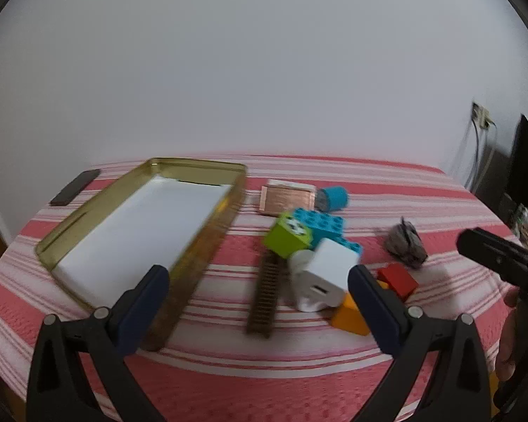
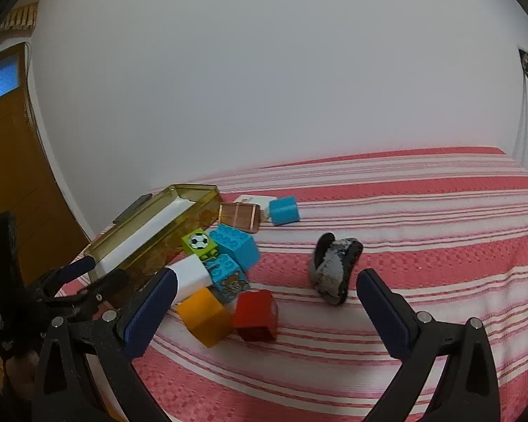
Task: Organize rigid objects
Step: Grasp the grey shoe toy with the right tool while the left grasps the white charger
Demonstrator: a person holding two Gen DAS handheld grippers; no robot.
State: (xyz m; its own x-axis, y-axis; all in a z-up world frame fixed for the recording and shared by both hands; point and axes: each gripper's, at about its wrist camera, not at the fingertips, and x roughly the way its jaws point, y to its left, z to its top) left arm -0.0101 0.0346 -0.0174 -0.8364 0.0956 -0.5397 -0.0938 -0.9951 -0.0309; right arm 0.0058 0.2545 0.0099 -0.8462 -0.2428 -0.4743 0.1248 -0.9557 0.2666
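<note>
Both tongs, left (image 1: 260,281) and right (image 2: 264,288), hung spread wide and empty; the gold tin (image 1: 225,218), left of centre, held nothing, the blocks (image 1: 320,225) lay heaped beside it — everything left to do.

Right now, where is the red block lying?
The red block lies on the striped cloth, in the lower middle of the right wrist view. It is right beside the orange block, and the grey and black object lies farther right.

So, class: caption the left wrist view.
Open left gripper above toy blocks beside a gold tin on a striped cloth.
</note>
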